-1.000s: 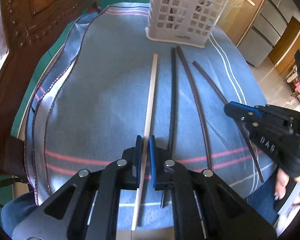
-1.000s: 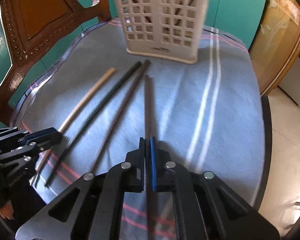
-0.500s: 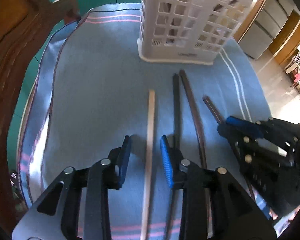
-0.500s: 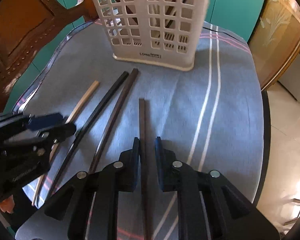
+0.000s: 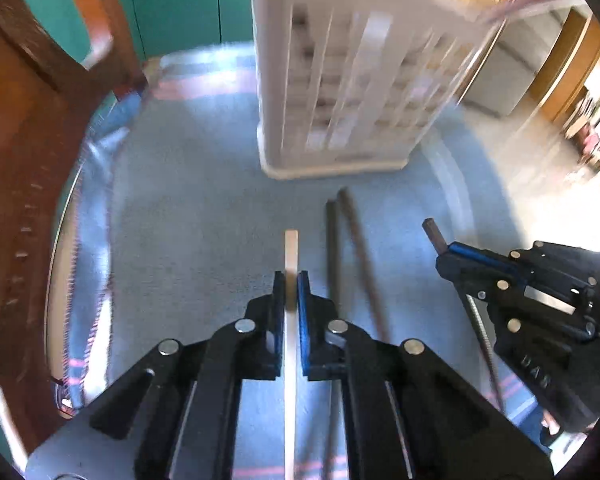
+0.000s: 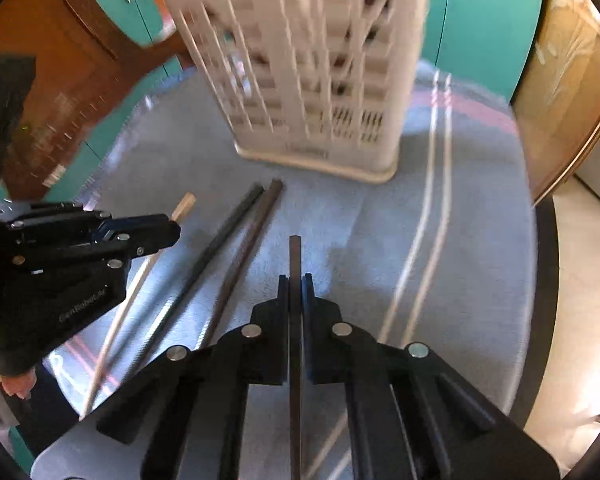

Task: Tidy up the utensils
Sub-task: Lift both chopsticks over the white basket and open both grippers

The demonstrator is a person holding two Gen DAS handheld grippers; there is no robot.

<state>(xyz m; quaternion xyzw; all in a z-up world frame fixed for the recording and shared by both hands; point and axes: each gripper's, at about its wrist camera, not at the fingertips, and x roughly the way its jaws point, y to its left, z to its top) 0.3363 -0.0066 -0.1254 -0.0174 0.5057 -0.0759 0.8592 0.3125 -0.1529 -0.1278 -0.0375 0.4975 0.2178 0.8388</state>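
The white perforated plastic utensil basket (image 6: 312,68) is taken as the landmark; it stands upright on the blue striped cloth (image 6: 472,208) and is seen larger and nearer in both wrist views than a second ago, so both hands have been carried toward it. The left gripper (image 5: 291,286), which had been parted around the pale wooden chopstick (image 5: 291,248) half a second ago, is now found clamped on it, the grip having been shifted up to near the basket-facing tip, which projects a short way beyond the pads toward the basket's foot. The right gripper (image 6: 296,290) has been reset likewise: its jaws are closing, and its pads are seen pressed on the dark brown chopstick (image 6: 295,256), again close to the end pointing at the basket. Whether either stick has been raised clear of the cloth cannot be told. Two further dark chopsticks (image 6: 244,228) remain lying side by side on the cloth, untouched, their tips just short of the basket's base, between the two held sticks. It is judged that both regrasps have been completed and that transfer into the basket is the step next due.
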